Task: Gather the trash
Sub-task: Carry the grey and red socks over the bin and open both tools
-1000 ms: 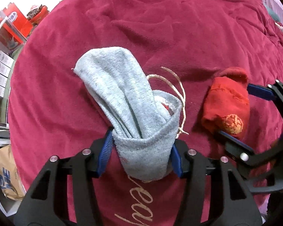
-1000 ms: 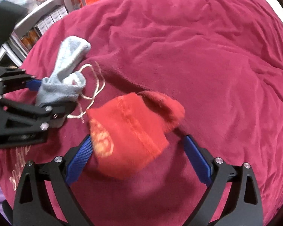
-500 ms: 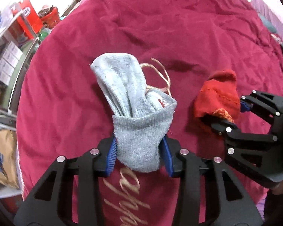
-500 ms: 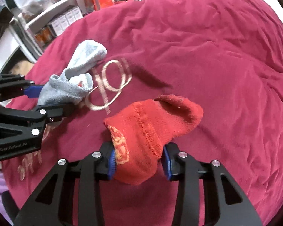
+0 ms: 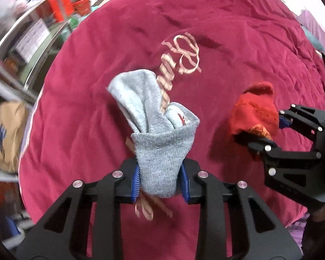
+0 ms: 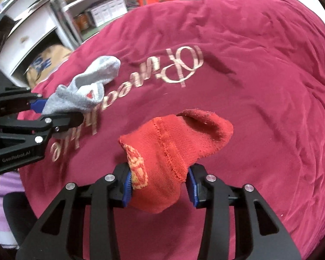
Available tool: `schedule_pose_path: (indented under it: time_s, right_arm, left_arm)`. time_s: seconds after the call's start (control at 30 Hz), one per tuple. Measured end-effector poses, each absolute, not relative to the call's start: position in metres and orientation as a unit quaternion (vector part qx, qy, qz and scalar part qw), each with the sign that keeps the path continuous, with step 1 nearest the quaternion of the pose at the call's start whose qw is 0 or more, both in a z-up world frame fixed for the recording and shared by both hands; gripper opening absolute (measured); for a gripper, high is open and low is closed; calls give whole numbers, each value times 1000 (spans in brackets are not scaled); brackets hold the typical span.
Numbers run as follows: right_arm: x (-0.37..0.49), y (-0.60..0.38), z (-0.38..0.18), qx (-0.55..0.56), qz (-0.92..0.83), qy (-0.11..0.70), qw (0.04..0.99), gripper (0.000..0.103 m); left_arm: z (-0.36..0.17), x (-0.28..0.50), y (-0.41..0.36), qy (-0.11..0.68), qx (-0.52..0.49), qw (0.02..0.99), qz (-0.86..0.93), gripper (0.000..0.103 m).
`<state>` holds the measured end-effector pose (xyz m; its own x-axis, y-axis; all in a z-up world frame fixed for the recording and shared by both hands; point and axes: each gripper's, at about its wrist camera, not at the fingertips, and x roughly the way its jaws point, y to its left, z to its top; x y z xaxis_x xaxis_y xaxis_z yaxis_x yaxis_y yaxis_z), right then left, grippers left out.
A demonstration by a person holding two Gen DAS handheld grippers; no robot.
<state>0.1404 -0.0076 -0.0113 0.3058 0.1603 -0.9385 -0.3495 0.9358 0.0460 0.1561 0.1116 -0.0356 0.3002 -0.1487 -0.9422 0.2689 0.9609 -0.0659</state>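
Both socks had been raised higher off the crimson blanket (image 6: 260, 69) since the earlier frames, so that more of its pale script embroidery was uncovered. A grey sock (image 5: 160, 143), folded over on itself with a small red mark inside its cuff, was pinched between the blue pads of the left gripper (image 5: 160, 179). At three o'clock from it, well apart, a red sock (image 6: 173, 149) with an orange-patterned cuff was clamped by the right gripper (image 6: 160, 186). "GenRobot.AI" was printed on the left gripper's body. Embroidery was seen upside down and could not be read with certainty. Shelves (image 6: 93, 15) with boxes were seen at eleven o'clock.
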Motion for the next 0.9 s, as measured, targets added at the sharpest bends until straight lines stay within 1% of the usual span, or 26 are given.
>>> schedule_pose_path:
  time_s: [0.47,0.9]
  right_arm:
    - [81,59,-3,-125,228,560,787,38]
    - [29,126,6,-168,296,545,766,38]
  left_arm:
    - [-25,64,175,569,29,822,-23,30]
    - [-12,-13,222,557,1,830,28,30]
